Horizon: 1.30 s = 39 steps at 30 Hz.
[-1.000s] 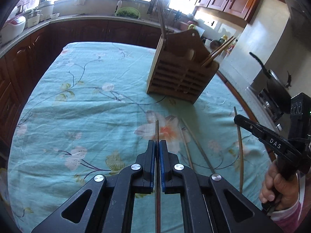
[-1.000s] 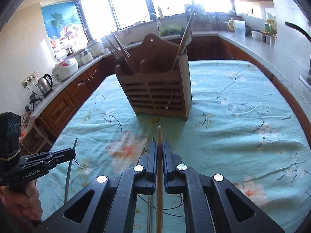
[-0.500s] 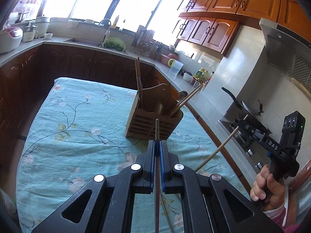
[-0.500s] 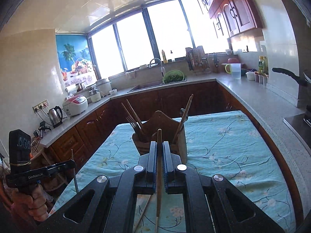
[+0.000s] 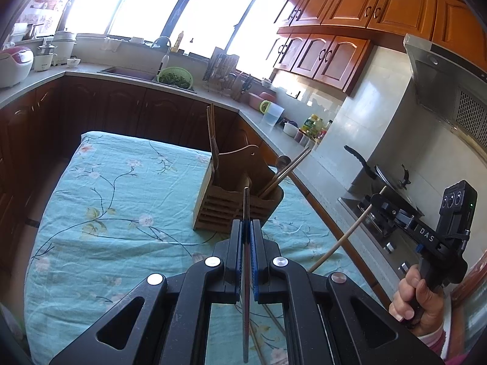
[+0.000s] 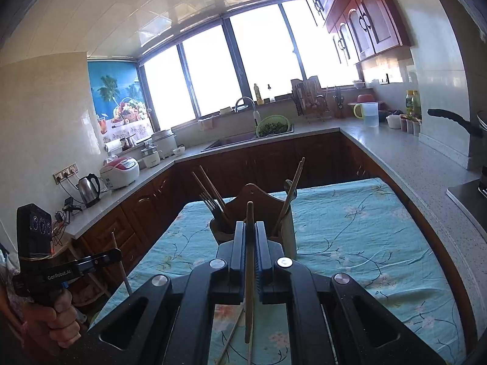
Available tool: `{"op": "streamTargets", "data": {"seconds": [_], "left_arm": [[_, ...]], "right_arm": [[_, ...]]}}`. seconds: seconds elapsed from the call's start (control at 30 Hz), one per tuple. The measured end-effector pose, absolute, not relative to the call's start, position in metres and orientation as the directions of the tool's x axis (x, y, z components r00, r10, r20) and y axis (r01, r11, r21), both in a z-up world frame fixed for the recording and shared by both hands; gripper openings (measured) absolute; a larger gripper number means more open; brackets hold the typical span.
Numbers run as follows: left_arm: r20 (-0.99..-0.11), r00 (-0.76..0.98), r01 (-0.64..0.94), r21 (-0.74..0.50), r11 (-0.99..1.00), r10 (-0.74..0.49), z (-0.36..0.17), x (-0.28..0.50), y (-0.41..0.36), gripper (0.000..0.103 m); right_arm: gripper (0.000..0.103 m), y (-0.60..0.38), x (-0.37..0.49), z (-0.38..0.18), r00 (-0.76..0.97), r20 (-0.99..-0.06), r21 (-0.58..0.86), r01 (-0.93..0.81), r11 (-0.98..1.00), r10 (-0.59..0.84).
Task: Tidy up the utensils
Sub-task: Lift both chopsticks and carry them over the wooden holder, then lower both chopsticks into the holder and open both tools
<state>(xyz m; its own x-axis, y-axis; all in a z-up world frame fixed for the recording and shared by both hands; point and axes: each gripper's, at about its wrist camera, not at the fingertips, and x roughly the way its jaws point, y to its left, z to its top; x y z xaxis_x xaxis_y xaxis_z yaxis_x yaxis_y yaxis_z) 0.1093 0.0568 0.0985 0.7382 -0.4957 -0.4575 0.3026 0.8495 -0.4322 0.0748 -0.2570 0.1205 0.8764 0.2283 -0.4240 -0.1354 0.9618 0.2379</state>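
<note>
A wooden utensil holder [image 5: 234, 203] stands on the table with the blue floral cloth [image 5: 115, 200]; it holds several chopsticks and a spoon, and also shows in the right wrist view [image 6: 252, 213]. My left gripper [image 5: 247, 228] is shut on a dark chopstick [image 5: 246, 261], raised above the table and pointing at the holder. My right gripper [image 6: 250, 228] is shut on a light wooden chopstick [image 6: 249, 261], also raised before the holder. The right gripper shows at the right of the left wrist view [image 5: 377, 205], its chopstick [image 5: 344, 237] slanting down.
Loose chopsticks [image 6: 234, 331] lie on the cloth below the grippers. Dark wood counters ring the table, with a sink [image 6: 243, 143], a green colander [image 5: 176, 77], rice cookers [image 6: 120, 172] and a kettle [image 6: 89, 188]. A wok [image 5: 386, 173] sits on the stove at right.
Both grippers have lifted their chopsticks off the cloth and risen well above the table, tilting up so the holder now sits lower and farther in view.
</note>
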Motion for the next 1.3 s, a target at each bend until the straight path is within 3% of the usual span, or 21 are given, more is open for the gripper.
{"op": "streamTargets", "data": {"seconds": [0.43,0.8,1.1,1.3], "left_arm": [[-0.359,0.816,0.32,-0.371,0.872,-0.452,0.127,0.14,0.049,0.002],[-0.192,0.911,0.309,-0.269,0.912,-0.366,0.157,0.205,0.014,0.002],[-0.151,0.941,0.251,-0.285,0.925,-0.302,0.105,0.276,-0.026,0.002],[-0.18,0.943,0.219,-0.303,0.927,-0.281,0.055,0.29,-0.046,0.003]], "right_arm": [[0.005,-0.263,0.098,0.137,0.909,-0.364,0.253,-0.115,0.961,0.204],[0.005,-0.271,0.151,0.168,0.952,-0.268,0.258,-0.076,0.963,0.147],[0.005,-0.27,0.191,0.165,0.969,-0.232,0.2,-0.034,0.979,0.081],[0.005,-0.268,0.202,0.127,0.958,-0.277,0.204,-0.02,0.979,0.078]]}}
